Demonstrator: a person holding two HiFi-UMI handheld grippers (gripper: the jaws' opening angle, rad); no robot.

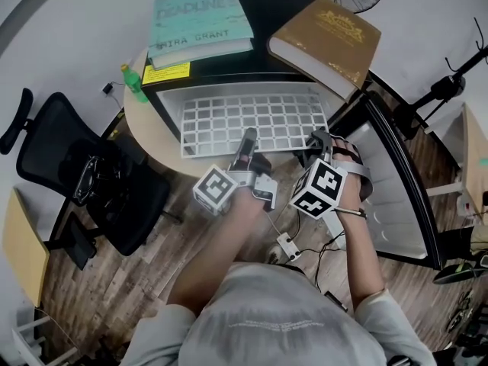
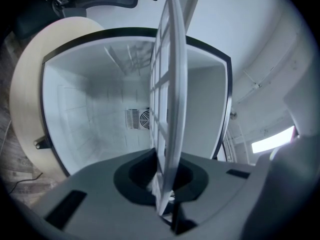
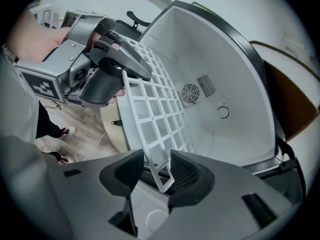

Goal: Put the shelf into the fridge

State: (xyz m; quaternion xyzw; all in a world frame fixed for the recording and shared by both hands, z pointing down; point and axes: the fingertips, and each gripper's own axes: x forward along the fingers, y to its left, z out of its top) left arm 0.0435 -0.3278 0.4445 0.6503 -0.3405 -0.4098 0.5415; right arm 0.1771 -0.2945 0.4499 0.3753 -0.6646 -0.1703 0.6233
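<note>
The white grid shelf (image 1: 252, 117) lies flat and sticks halfway out of the small open fridge (image 1: 259, 6). My left gripper (image 1: 248, 139) is shut on the middle of the shelf's front edge. In the left gripper view the shelf (image 2: 169, 84) runs edge-on from between the jaws of the left gripper (image 2: 162, 184) into the white fridge interior (image 2: 90, 109). My right gripper (image 1: 319, 139) is at the shelf's front right corner. In the right gripper view that corner of the shelf (image 3: 155, 114) sits between the jaws of the right gripper (image 3: 159, 171), which stand open with gaps at the pads.
A teal book (image 1: 200, 17) and a brown book (image 1: 326, 36) lie on the fridge top. The fridge door (image 1: 389, 197) hangs open at the right. A green bottle (image 1: 135, 82) stands on the round table (image 1: 149, 136). A black office chair (image 1: 91, 181) is at the left.
</note>
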